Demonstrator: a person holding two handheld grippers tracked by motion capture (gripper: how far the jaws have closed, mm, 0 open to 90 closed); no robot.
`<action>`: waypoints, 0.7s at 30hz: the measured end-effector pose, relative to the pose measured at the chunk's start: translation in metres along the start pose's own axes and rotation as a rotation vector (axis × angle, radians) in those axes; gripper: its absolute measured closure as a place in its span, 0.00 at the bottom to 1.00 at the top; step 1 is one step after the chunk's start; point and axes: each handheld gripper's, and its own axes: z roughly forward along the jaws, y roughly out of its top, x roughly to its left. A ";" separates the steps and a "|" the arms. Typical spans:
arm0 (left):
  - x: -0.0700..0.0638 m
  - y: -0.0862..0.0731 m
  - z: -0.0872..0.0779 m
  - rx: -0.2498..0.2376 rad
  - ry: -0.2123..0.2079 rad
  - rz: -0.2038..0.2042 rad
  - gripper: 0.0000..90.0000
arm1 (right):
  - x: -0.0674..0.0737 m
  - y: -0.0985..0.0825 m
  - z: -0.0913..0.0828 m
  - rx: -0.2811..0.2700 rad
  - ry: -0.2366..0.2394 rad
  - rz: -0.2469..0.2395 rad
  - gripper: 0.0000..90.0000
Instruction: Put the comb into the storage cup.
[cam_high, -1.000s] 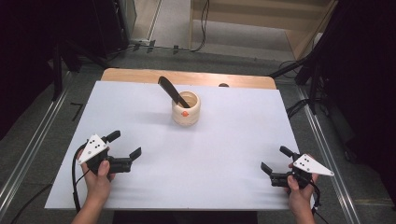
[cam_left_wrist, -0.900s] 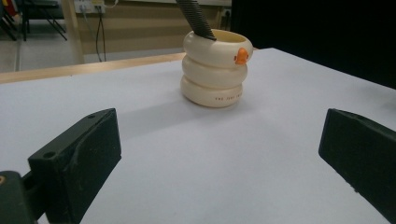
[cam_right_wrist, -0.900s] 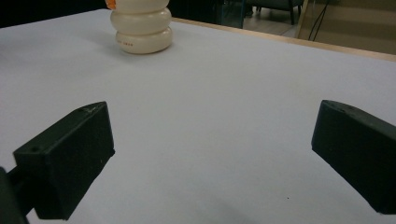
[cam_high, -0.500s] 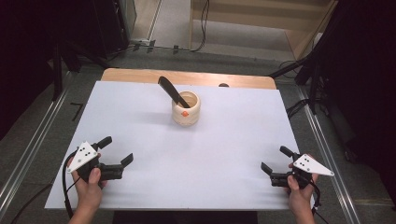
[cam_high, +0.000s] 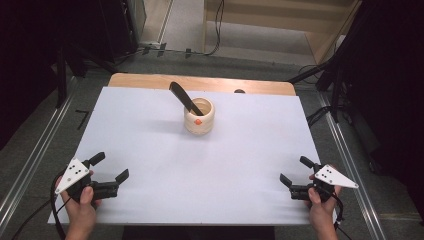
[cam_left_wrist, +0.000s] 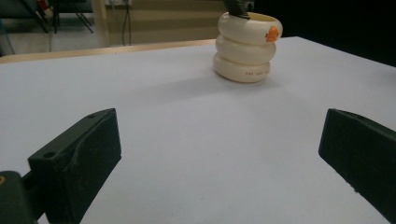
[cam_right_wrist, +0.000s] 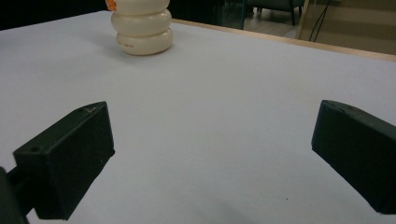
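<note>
A cream ribbed cup (cam_high: 199, 116) with an orange mark stands upright at the table's far middle, and a black utensil (cam_high: 181, 96) leans out of it to the left. The same cup (cam_left_wrist: 246, 46) appears ahead in the left gripper view and at the top left as cup (cam_right_wrist: 141, 28) in the right gripper view. My left gripper (cam_high: 110, 167) rests open at the near left corner, held by a hand. My right gripper (cam_high: 296, 171) rests open at the near right corner. Nothing lies between either pair of jaws.
A white sheet (cam_high: 200, 165) covers the wooden table (cam_high: 150, 80), whose bare far edge shows behind the cup. A small dark spot (cam_high: 239, 91) sits on that edge. Metal rails (cam_high: 30, 160) run along both sides, and cables lie on the floor beyond.
My left gripper has drawn back toward the near left corner of the sheet. The right gripper, the cup and the utensil have stayed put.
</note>
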 end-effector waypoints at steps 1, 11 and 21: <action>0.001 -0.001 -0.001 0.001 0.003 -0.002 0.00 | 0.000 0.000 0.000 0.001 0.000 -0.001 0.00; 0.013 -0.007 -0.009 0.045 0.015 0.020 0.00 | -0.001 0.000 0.000 -0.003 0.004 -0.002 0.00; 0.027 -0.012 -0.013 0.052 0.024 -0.010 0.00 | -0.001 0.000 0.000 -0.006 0.007 0.000 0.00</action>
